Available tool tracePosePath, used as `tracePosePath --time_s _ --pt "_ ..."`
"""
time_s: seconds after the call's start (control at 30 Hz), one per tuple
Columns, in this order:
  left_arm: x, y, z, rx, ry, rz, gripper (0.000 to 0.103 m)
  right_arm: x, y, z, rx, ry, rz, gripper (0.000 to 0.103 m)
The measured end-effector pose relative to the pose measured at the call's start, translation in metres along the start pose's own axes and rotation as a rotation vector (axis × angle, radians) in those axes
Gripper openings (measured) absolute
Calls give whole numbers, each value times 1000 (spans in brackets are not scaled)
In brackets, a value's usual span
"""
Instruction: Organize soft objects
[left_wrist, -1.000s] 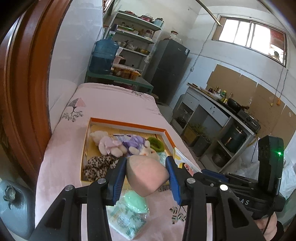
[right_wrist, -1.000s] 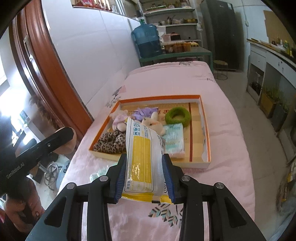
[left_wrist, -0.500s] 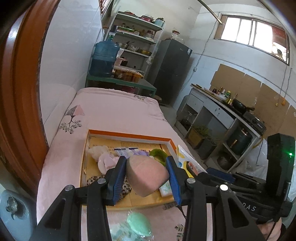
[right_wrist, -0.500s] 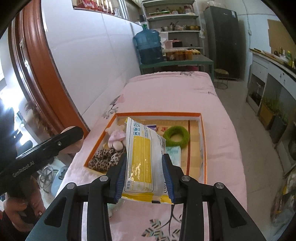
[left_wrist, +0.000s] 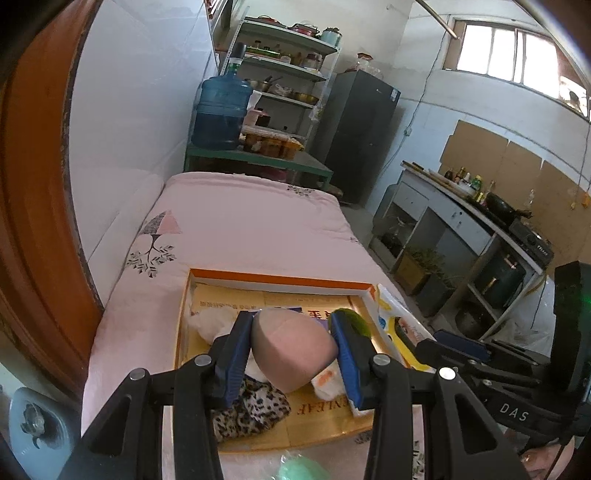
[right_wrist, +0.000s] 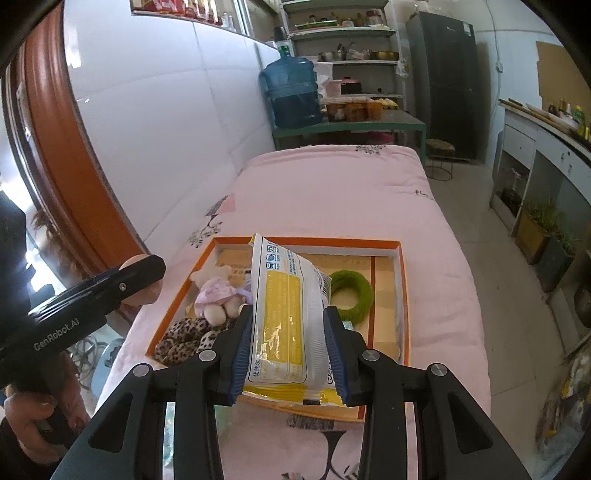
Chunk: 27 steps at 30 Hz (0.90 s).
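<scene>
**Both grippers loaded, over the tray**

My left gripper is clamped on a pink, egg-shaped foam sponge: smooth and matte, with a faint seam across the top, blue pads pressed into both sides. My right gripper is clamped on a yellow-and-white plastic packet: crinkled film, printed icons near the top edge, standing upright between the pads.

Both loads are held above the near part of the shallow orange-rimmed cardboard tray, which lies on the pink quilted bed cover.

Right view only: the tray contents are clear. There's a fuzzy green ring on the right side, a small plush doll in a lilac dress on the left, and leopard-print fabric in the near-left corner. It also shows the other gripper's black body with the sponge tip peeking out.

Left view only: a mint-green soft item lies on the cover just in front of the tray, cut by the frame edge. The ring is mostly hidden behind my finger here.
</scene>
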<state>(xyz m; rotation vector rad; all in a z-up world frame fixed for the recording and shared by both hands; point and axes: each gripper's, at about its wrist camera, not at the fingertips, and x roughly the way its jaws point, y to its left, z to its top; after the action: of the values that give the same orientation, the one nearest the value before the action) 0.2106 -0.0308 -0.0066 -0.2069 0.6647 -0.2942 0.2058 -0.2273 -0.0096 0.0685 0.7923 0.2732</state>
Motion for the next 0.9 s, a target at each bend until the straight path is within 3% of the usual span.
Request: tracePosePath --time_s 0.9 --pt "66 15 32 20 40 66 44 50 -33 25 14 25 -42 38"
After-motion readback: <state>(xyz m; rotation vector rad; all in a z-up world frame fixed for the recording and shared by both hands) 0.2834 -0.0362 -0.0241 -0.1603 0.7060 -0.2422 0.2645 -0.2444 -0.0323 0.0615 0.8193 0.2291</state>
